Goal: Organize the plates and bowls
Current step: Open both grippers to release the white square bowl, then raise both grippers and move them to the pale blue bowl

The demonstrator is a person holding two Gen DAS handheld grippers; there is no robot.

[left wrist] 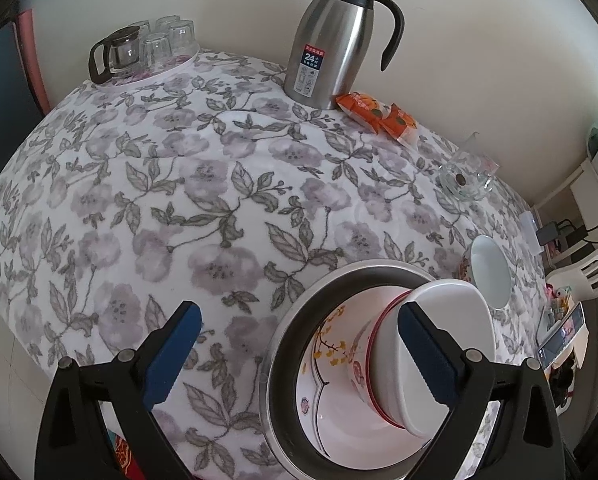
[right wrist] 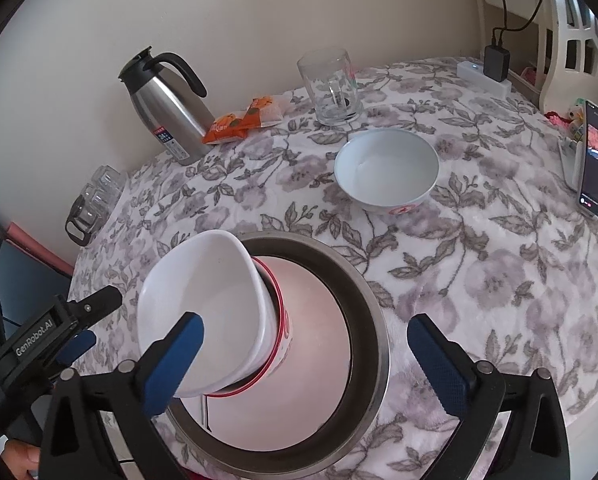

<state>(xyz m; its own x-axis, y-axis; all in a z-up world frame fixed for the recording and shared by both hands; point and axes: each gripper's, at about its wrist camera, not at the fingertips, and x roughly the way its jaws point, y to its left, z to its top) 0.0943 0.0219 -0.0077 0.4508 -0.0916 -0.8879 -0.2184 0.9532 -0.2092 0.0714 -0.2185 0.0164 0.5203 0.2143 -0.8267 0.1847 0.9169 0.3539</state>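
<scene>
2 bowls lie tilted inside the steel basin [right wrist: 373, 320], which sits on the floral tabletop [right wrist: 499, 280]: a plain white bowl [right wrist: 203, 292] nested in a red-rimmed bowl [right wrist: 283, 332], both leaning on their sides over a flower-painted plate [left wrist: 327, 364] in the basin's bottom. 1 more bowl, the loose white bowl [right wrist: 387, 168], stands upright well apart on the cloth, toward the glass jar [right wrist: 331, 88].

Both pairs of tongs are spread wide and grip nothing. The left tongs [left wrist: 299, 360] hover with 1 blue pad in front of the white bowl's side; whether it touches I cannot tell. The right tongs [right wrist: 307, 364] straddle the basin's middle, the left pad in front of the white bowl's rim.

The nested pair looks badly seated, so the step in hand is probably to right it. A good way: pinch the white bowl's rim with 1 pair of tongs, steady the basin with the other, and tip the pair level slowly, since glazed ware slides. Then fetch the loose bowl.

Readable writing: "24" on the label of the steel thermos jug [left wrist: 331, 40], and "GenRobot.AI" on the left device's body in the right view. Print on the orange snack packets [right wrist: 243, 120] is too small to read.
</scene>
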